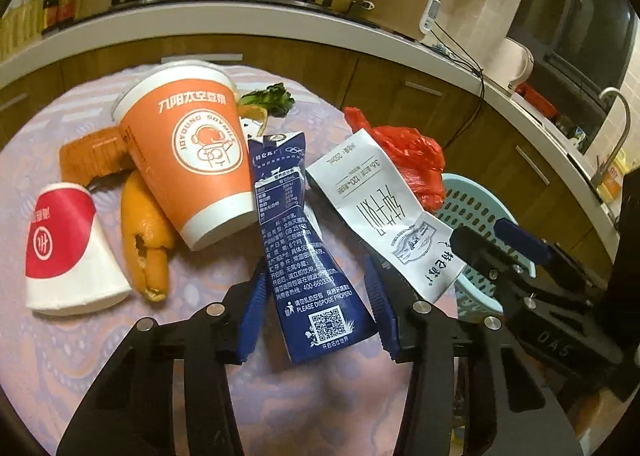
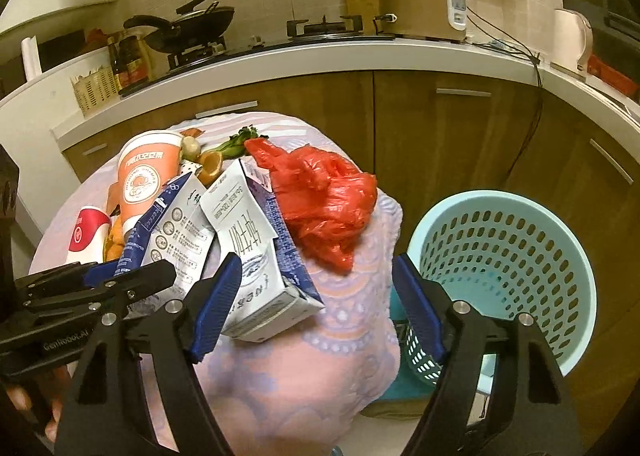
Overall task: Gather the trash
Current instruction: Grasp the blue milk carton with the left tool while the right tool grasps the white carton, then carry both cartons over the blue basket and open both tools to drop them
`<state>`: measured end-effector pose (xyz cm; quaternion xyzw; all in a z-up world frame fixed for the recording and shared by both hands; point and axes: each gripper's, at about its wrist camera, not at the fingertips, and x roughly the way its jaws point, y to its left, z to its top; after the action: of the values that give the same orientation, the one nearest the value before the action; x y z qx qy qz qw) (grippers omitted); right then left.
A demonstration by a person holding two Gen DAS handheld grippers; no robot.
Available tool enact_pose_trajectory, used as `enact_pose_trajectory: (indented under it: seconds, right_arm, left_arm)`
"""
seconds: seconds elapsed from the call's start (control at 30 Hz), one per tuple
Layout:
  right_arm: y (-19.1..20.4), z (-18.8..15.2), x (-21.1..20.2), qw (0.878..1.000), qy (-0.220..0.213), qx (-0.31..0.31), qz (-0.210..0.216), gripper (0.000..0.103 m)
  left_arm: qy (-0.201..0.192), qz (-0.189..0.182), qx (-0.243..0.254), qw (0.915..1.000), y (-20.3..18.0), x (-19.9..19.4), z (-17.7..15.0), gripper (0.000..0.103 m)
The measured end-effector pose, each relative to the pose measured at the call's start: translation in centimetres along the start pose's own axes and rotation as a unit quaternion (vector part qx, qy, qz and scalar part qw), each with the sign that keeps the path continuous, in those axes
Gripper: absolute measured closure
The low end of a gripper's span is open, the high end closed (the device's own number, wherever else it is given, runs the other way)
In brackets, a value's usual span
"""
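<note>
Left gripper (image 1: 316,320) jaws spread around blue milk carton (image 1: 308,248), right gripper (image 2: 316,308) jaws spread beside basket (image 2: 500,280).

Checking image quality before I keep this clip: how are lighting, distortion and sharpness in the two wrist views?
Left wrist view: dim, warm indoor light, strong fisheye bending of the counter edge, black corners; print on the blue carton stays legible. Right wrist view: same yellowish cast, curved cabinets, the red plastic bag and mesh basket sharp; no harsh glare, soft shadows only.
</note>
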<state>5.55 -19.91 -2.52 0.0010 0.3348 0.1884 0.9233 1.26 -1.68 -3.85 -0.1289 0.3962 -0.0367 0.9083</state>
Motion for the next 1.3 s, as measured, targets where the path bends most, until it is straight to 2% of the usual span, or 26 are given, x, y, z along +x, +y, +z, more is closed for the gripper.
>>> enact_pose_trajectory:
  seconds: [0.07, 0.13, 0.2, 0.33, 0.57, 0.67, 0.9, 0.93, 0.97, 1.1, 1.2, 1.27, 1.3]
  right_arm:
    - [-0.2, 0.0, 0.0, 1.0, 0.002, 0.01, 0.004, 0.03]
    - [-0.6, 0.1, -0.1, 1.0, 0.003, 0.018, 0.005, 0.03]
    - [-0.7, 0.1, -0.3, 1.0, 0.004, 0.02, 0.006, 0.03]
    - [-0.5, 0.2, -0.7, 1.0, 0.003, 0.013, 0.009, 0.03]
    - [1.5, 0.2, 0.8, 0.999, 0.026, -0.023, 0.029, 0.029]
    - [2.7, 0.0, 2.1, 0.998, 0.038, -0.05, 0.021, 0.029]
    - [4.2, -0.4, 5.5, 0.994, 0.072, -0.08, 0.002, 0.029]
    - [4.4, -0.5, 5.6, 0.994, 0.074, -0.081, -0.001, 0.031]
    - [4.6, -0.6, 5.7, 0.994, 0.074, -0.084, -0.003, 0.039]
    - [5.5, -0.9, 5.3, 0.993, 0.073, -0.094, -0.004, 0.042]
    - [5.7, -0.9, 4.5, 0.993, 0.074, -0.087, 0.015, 0.042]
    - [5.9, -0.8, 3.8, 0.994, 0.066, -0.087, 0.012, 0.042]
    - [6.0, -0.7, 3.4, 0.994, 0.062, -0.087, 0.014, 0.042]
  left_arm:
    - [0.011, -0.007, -0.01, 0.9999, -0.1, 0.4, 0.5, 0.054]
    - [0.013, 0.009, 0.001, 0.9999, -0.6, 0.9, 0.7, 0.054]
    - [0.035, 0.019, 0.007, 0.9992, -0.8, 2.2, 0.6, 0.054]
    - [0.033, 0.009, -0.011, 0.9993, 0.2, 2.2, 0.4, 0.067]
    - [0.011, -0.019, -0.025, 0.9994, 1.5, -0.9, 0.2, 0.069]
    - [0.003, -0.041, -0.034, 0.9986, 1.9, -2.2, -0.2, 0.069]
    - [-0.038, -0.045, -0.04, 0.9975, 2.3, -5.8, -0.2, 0.069]
    - [-0.045, -0.043, -0.041, 0.9972, 2.4, -6.3, -0.1, 0.069]
    - [-0.051, -0.042, -0.043, 0.9969, 2.6, -6.8, 0.0, 0.069]
    - [-0.07, -0.038, -0.043, 0.9959, 3.2, -8.2, 0.1, 0.071]
    - [-0.073, -0.039, -0.047, 0.9955, 3.8, -8.6, 0.3, 0.071]
    - [-0.067, -0.045, -0.05, 0.9955, 4.4, -8.4, 0.3, 0.086]
    - [-0.057, -0.051, -0.052, 0.9957, 4.9, -8.3, 0.2, 0.102]
